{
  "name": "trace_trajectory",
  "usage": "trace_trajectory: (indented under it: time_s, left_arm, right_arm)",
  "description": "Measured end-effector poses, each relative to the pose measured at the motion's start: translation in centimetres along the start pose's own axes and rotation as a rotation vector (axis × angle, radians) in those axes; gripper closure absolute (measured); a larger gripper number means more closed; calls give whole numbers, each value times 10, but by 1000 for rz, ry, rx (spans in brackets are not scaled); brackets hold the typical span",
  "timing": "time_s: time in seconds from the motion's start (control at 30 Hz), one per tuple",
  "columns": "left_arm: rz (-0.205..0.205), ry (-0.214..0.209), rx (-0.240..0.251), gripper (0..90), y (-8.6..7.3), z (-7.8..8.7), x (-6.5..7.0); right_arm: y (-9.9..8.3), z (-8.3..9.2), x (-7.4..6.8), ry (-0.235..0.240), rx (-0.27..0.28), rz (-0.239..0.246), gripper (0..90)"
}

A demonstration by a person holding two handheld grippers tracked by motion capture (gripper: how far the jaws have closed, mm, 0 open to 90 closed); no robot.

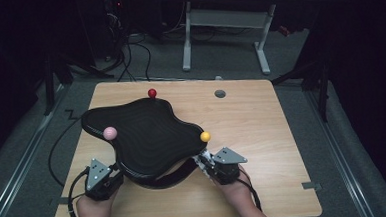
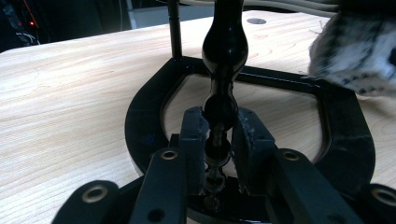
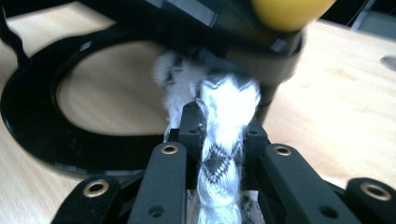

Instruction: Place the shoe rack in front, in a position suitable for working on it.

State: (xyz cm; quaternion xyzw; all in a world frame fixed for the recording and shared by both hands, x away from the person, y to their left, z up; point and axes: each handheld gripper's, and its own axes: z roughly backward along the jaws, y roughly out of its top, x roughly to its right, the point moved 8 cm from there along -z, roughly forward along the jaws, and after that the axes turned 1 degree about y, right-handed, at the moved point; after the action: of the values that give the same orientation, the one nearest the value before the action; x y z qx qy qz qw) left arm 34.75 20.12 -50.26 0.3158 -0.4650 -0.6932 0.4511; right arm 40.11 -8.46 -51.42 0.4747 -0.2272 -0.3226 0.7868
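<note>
A black stand has a wavy top (image 1: 147,136) over a looped base (image 2: 140,121). Balls sit at its edge: red (image 1: 152,93) at the back, pink (image 1: 110,133) at the left, yellow (image 1: 205,136) at the right. At its near left corner my left gripper (image 1: 117,169) is shut on a black turned post (image 2: 224,51) of the stand; the pads squeeze it low down (image 2: 219,135). My right gripper (image 1: 205,163) is shut on a white cloth with a black pattern (image 3: 224,102), just below the yellow ball (image 3: 289,11) and against the stand's edge. The same cloth (image 2: 355,51) appears blurred in the left gripper view.
The stand rests on a wooden table (image 1: 262,125) with bare wood to the right and in front. A small grey round cap (image 1: 220,93) sits in the tabletop at the back. Cables trail off the left side. A white-legged desk (image 1: 226,16) stands beyond.
</note>
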Motion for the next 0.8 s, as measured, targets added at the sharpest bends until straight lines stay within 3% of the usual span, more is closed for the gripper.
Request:
trace_trajectory:
  time_s: [0.13,0.37,0.5,0.63,0.73,0.8]
  left_arm:
    - [-5,2,-3,751,0,0,0]
    - [-8,-7,-1,751,0,0,-1]
    - [-10,-8,0,751,0,-1,-1]
    - [-10,-10,2,751,0,-1,-1]
    - [-10,-11,2,752,0,-1,-1]
    - [-10,-11,3,752,0,-1,-1]
  right_arm:
    - [-5,-3,9,-14,-22,-24,774]
    - [-34,-21,11,5,-146,-46,773]
    - [-34,-22,10,3,-146,-41,774]
    - [-24,-17,10,-8,-98,-44,778]
    - [0,-2,9,-24,14,-32,778]
    - [2,-2,9,-25,16,-34,777]
